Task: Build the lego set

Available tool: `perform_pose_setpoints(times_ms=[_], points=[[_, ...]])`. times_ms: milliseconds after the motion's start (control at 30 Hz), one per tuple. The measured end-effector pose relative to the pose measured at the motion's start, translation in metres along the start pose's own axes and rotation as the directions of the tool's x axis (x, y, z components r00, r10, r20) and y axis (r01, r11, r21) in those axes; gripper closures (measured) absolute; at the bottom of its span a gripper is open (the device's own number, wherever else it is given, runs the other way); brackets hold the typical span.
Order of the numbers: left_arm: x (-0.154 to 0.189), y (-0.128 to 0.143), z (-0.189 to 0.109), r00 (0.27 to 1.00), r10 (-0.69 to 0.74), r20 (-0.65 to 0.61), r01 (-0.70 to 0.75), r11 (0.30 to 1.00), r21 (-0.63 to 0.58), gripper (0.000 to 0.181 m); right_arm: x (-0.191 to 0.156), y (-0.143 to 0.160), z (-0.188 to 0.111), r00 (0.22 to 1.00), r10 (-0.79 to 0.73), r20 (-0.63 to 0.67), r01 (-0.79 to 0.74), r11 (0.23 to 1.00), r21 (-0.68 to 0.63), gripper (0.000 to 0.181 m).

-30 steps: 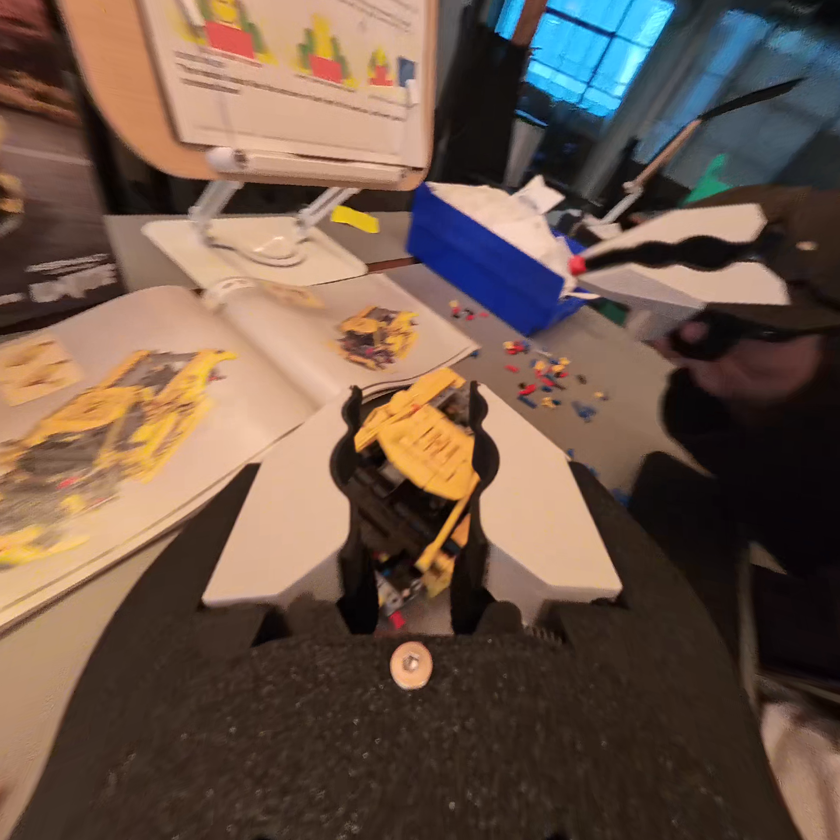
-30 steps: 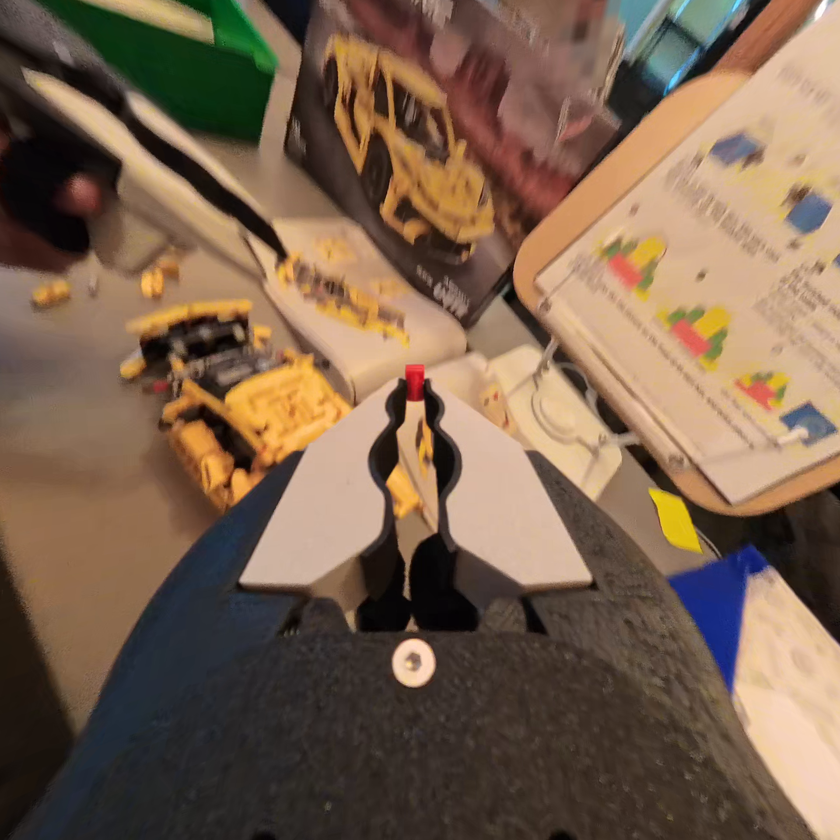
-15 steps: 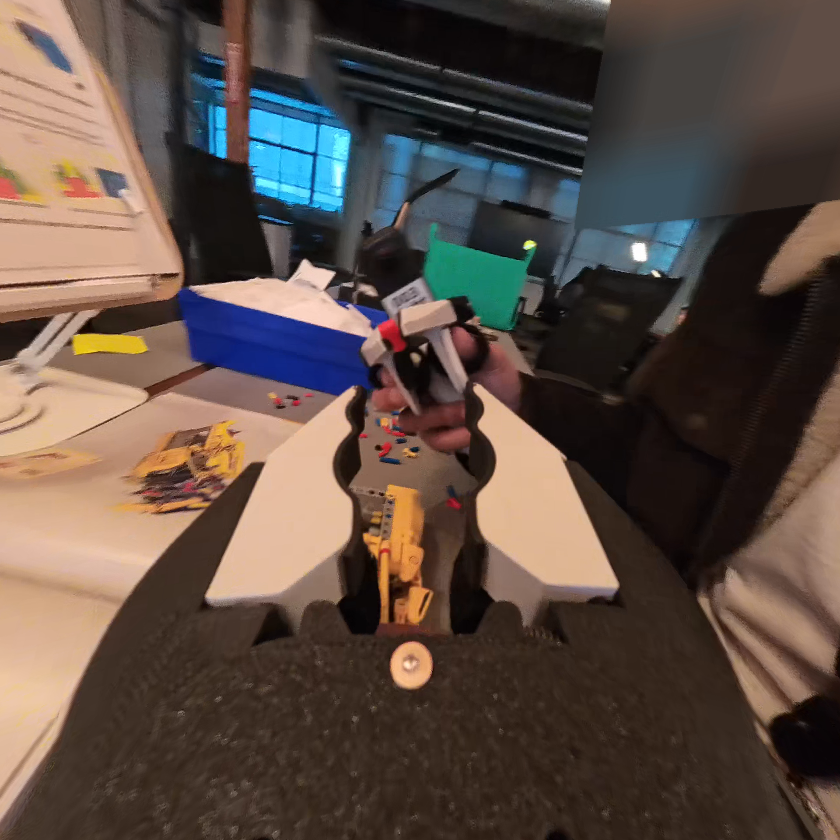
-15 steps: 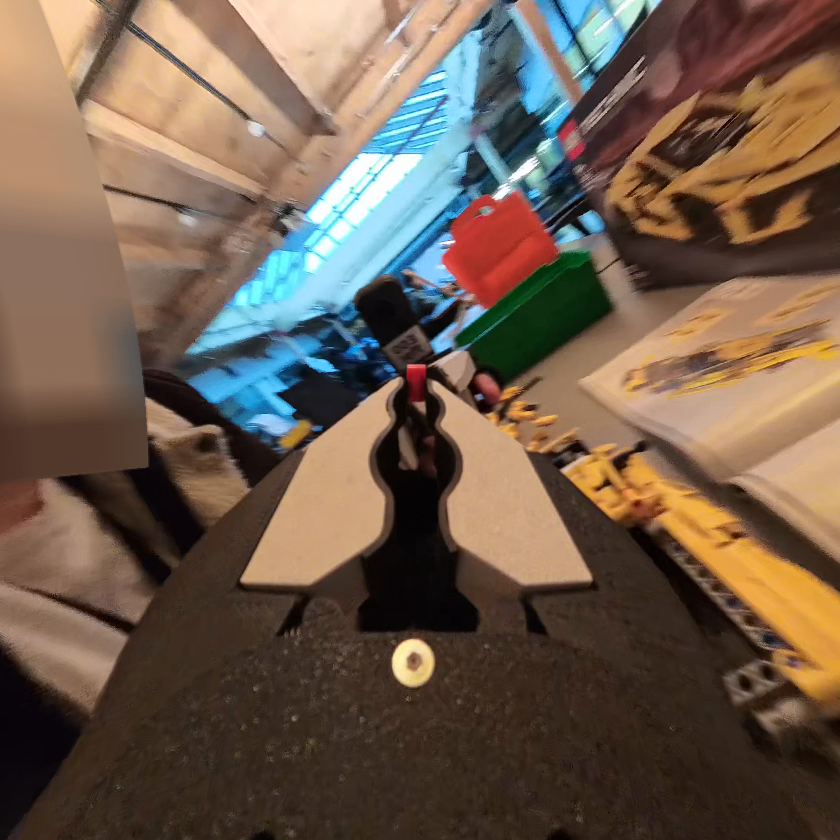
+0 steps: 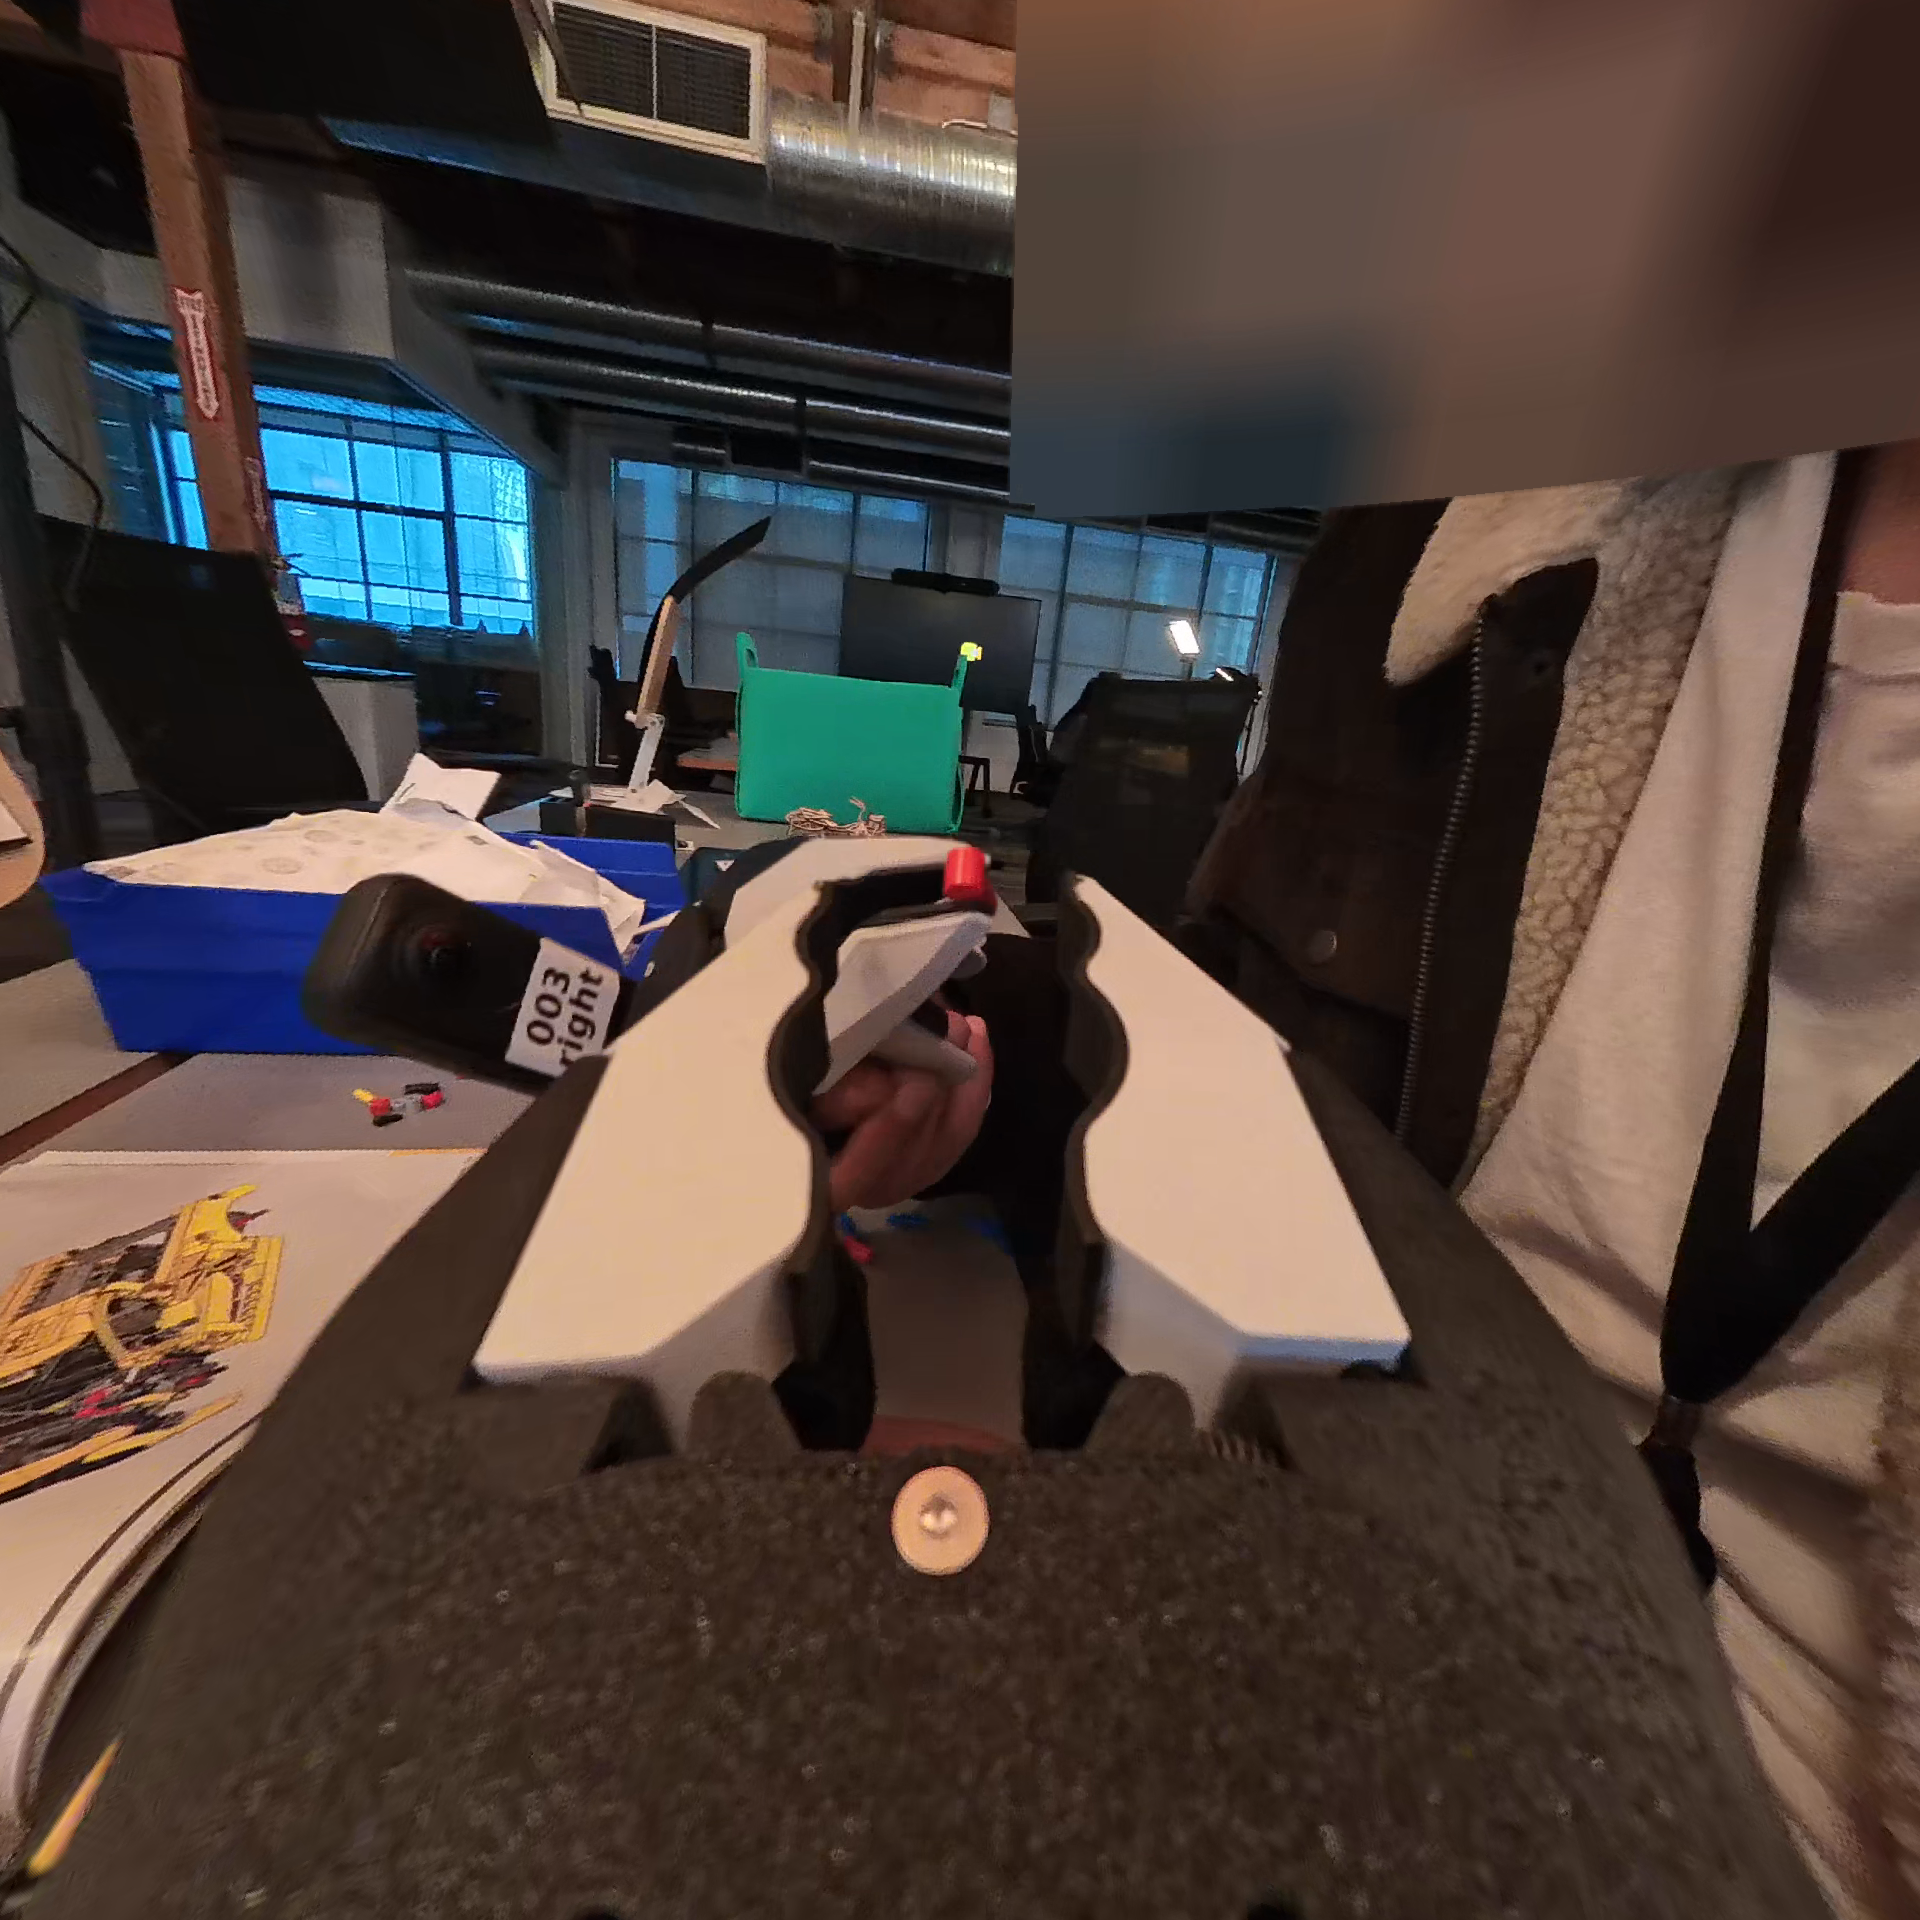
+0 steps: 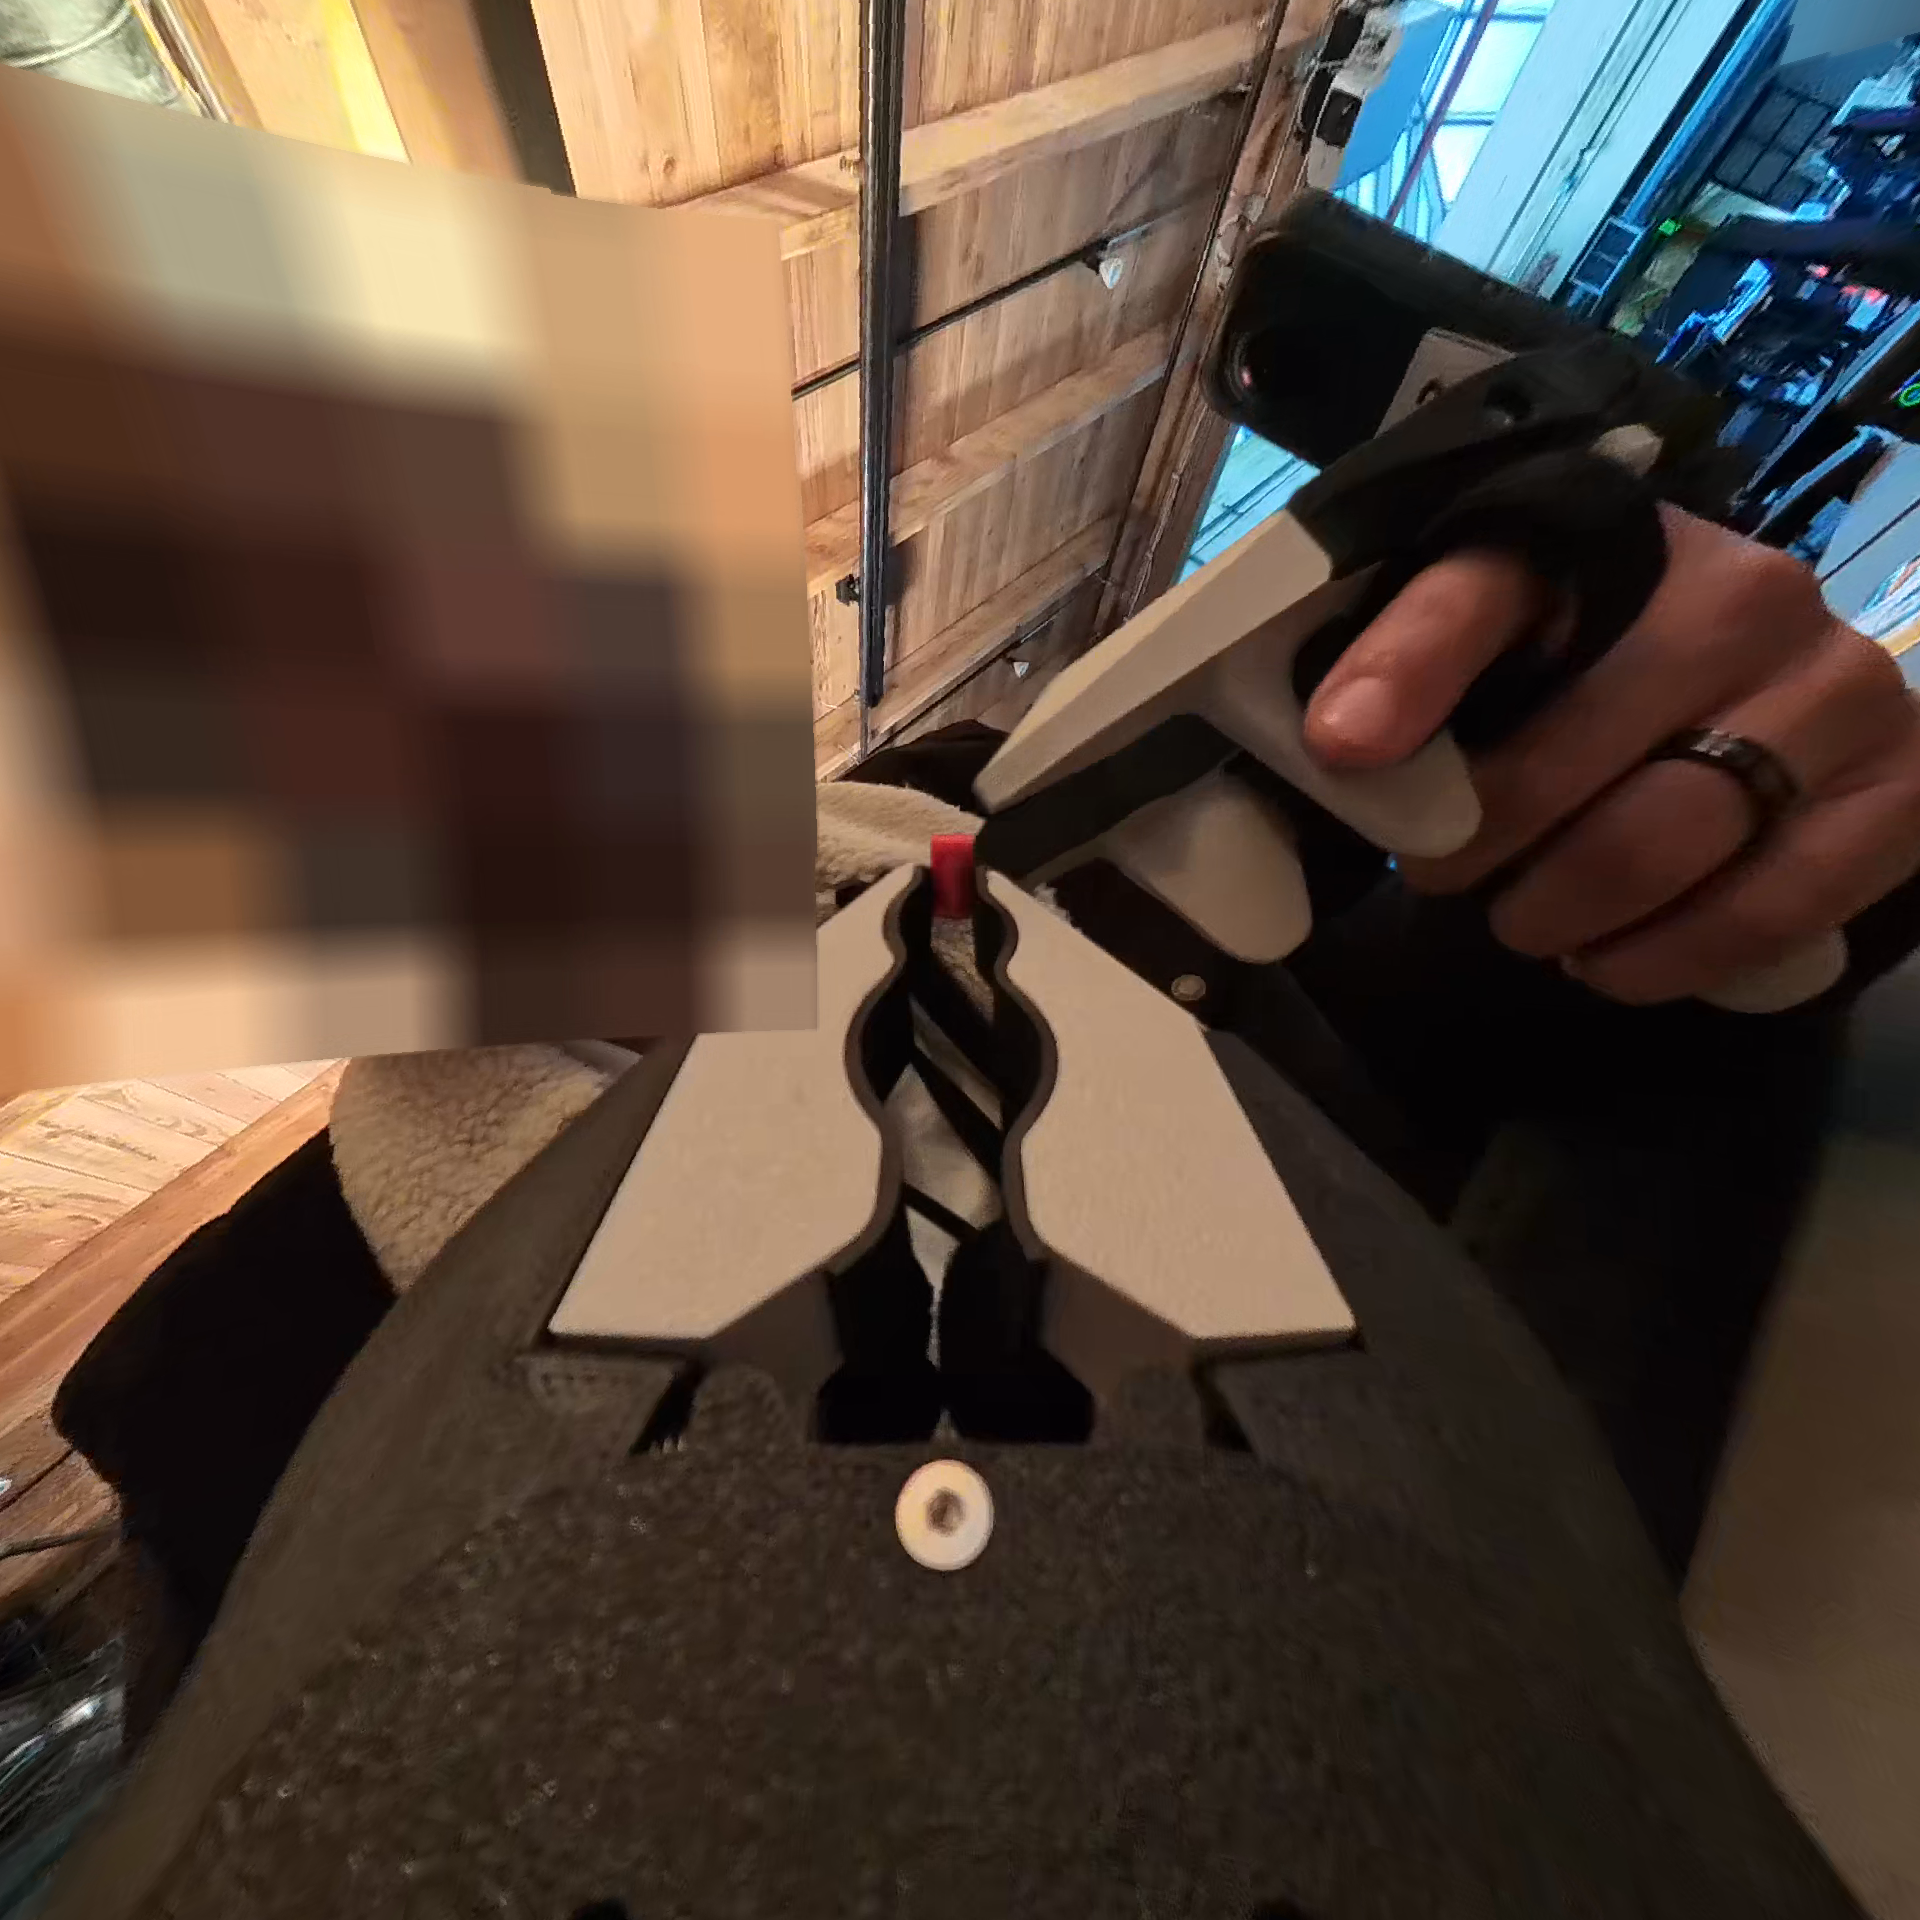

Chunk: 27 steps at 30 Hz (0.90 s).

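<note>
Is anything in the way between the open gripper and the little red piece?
No, nothing visible. The red piece is pinched in the tips of the right hand-held gripper, right in front of the open left hand-held gripper, with only air between them.

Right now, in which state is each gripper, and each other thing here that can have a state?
left gripper: jaws open, holding nothing.
right gripper: jaws shut on the small red piece at their tips.
instruction booklet: lying open on the table.
blue bin: heaped with white paper or bags.
green bag: standing upright, far behind.
</note>
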State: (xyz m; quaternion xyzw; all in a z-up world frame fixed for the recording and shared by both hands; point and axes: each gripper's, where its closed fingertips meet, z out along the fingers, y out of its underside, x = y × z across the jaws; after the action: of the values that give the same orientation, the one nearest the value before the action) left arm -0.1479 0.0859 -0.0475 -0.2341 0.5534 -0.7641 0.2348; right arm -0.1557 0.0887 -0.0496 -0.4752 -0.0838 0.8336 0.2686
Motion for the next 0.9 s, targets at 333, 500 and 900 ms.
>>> perform_pose_setpoints(times_ms=[333, 500, 900], points=[[0.010, 0.004, -0.001, 0.999, 0.003, -0.042, -0.003, 1.000, -0.016, 0.171, 0.007, 0.007, 0.005, 1.000, 0.019, -0.016, -0.020, 0.999, -0.029, 0.176], [0.005, 0.010, -0.006, 0.996, 0.089, -0.007, -0.090, 0.993, -0.075, 0.174, 0.013, 0.004, 0.000, 0.996, 0.043, -0.077, -0.043, 0.999, -0.005, 0.173], [-0.046, 0.001, -0.018, 0.909, -0.399, 0.122, 0.389, 0.916, 0.099, 0.174, 0.011, -0.048, -0.035, 0.125, -0.772, -0.623, 0.785, 0.461, -0.414, 0.152]])
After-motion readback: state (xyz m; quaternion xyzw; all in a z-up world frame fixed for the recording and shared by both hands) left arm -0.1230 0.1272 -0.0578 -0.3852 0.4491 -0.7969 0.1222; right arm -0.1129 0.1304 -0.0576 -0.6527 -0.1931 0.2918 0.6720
